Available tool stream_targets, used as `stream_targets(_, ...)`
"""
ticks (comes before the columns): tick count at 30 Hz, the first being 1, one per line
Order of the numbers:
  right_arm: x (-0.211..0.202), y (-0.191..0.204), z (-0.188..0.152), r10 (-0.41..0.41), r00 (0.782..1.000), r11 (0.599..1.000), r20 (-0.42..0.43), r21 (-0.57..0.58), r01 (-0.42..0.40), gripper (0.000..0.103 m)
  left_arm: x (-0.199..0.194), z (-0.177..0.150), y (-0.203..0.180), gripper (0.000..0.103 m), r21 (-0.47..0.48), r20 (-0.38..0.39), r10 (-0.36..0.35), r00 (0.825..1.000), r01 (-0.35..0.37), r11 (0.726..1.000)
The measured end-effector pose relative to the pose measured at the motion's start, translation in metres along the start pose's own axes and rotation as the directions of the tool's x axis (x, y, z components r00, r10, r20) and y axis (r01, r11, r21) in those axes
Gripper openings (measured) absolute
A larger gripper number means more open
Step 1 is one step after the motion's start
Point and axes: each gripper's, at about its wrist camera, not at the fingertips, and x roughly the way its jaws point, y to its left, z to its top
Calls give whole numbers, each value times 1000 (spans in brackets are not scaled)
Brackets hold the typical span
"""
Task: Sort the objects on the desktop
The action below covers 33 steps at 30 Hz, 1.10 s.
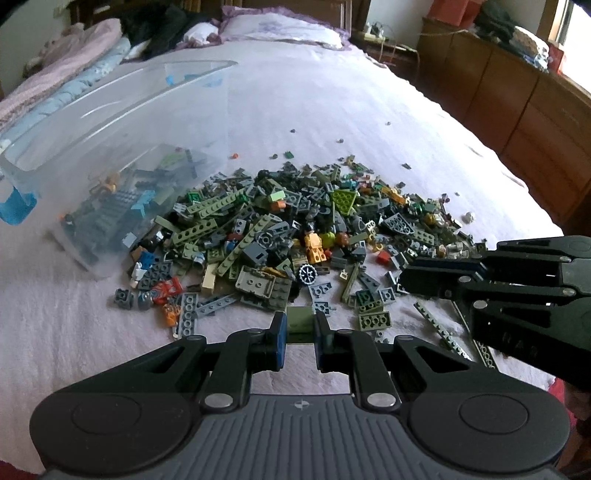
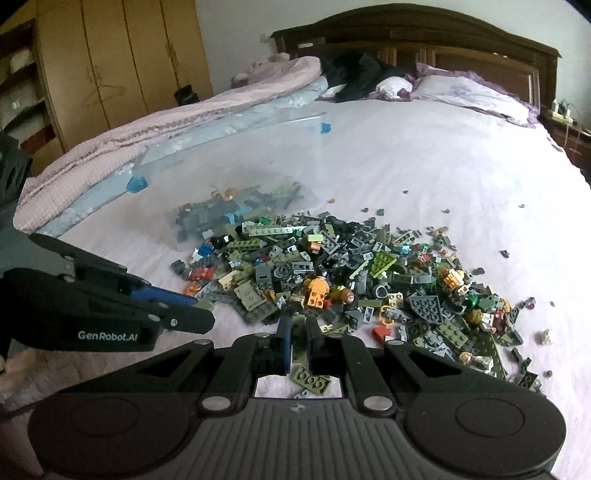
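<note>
Soft bed (image 1: 332, 103) under our brick pile (image 1: 295, 229): left tool (image 1: 300, 325) pinches an olive brick (image 1: 300, 319), right tool (image 2: 299, 334) nearly closed, grip unclear. Jostling could scatter pieces beyond the clear bin (image 1: 110, 177).

Hovering over brick pile (image 2: 332, 273) on bed (image 2: 424, 162): right gripper (image 2: 298, 338) (jaws nearly closed); left gripper (image 2: 199, 310) alongside.

A white pillow (image 2: 476, 98) with a purple frill is lying at one o'clock against the dark wooden headboard (image 2: 424, 33). Dark clothing (image 2: 364, 74) is sitting at twelve o'clock beside it. A pink blanket (image 2: 177, 118) is stretching along the bed's edge at ten o'clock, with a tan wardrobe (image 2: 122, 62) standing behind.
</note>
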Motion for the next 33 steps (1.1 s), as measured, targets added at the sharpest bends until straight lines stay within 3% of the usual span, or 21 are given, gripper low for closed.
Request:
stream_targets(13, -4, -32, 6, -21, 998, 999, 60, 37, 18, 8, 33, 20, -24, 17, 20, -61, -32, 998, 34, 999)
stream_targets(19, 0, -54, 3, -44, 998, 996, 47, 85, 40, 8, 56, 31, -39, 17, 40, -96, -67, 993, 71, 997)
stream_targets(26, 5, -73, 3, -65, 997, 990, 34, 126, 60, 8, 62, 35, -44, 17, 54, -91, -95, 991, 100, 994)
stream_targets(33, 8, -60, 13, -78, 996, 990, 42, 120, 72, 8, 55, 35, -25, 17, 9, -65, -98, 993, 99, 995)
